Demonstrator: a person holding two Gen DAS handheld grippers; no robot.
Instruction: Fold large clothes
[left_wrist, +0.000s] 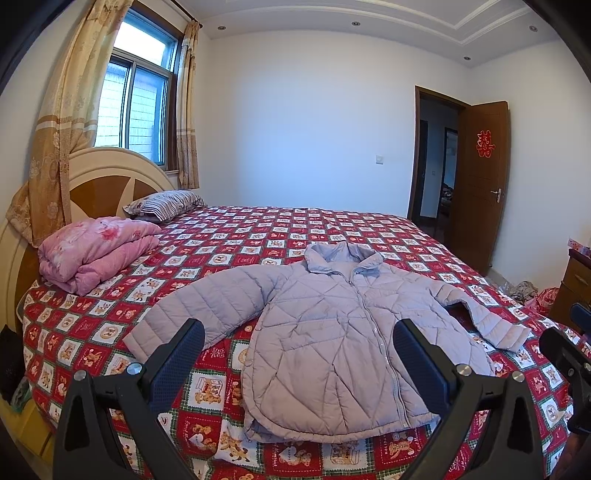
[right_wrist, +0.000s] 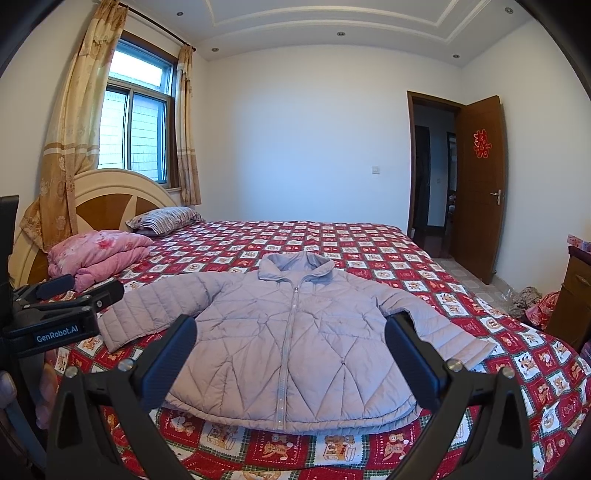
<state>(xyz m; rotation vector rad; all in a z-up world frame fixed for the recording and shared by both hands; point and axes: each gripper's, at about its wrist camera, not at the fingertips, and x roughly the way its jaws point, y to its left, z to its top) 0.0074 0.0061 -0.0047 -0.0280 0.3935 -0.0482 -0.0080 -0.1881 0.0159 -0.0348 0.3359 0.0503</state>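
A lilac quilted jacket (left_wrist: 332, 332) (right_wrist: 288, 332) lies flat and zipped on the red patterned bedspread (left_wrist: 258, 236) (right_wrist: 369, 243), collar away from me, both sleeves spread out to the sides. My left gripper (left_wrist: 299, 343) hovers open above the jacket's near left part, nothing between its fingers. My right gripper (right_wrist: 290, 338) is open too, held over the jacket's lower middle without touching it. In the right wrist view the left gripper (right_wrist: 74, 291) also shows at the left edge; part of the right gripper (left_wrist: 565, 354) shows at the right edge of the left wrist view.
A folded pink quilt (left_wrist: 96, 251) (right_wrist: 99, 254) and a striped pillow (left_wrist: 166, 205) (right_wrist: 166, 218) lie near the headboard (left_wrist: 107, 173) on the left. A brown door (left_wrist: 484, 184) stands ajar at the right. A wooden cabinet (right_wrist: 572, 291) and floor clutter (right_wrist: 532, 299) sit beside the bed's right side.
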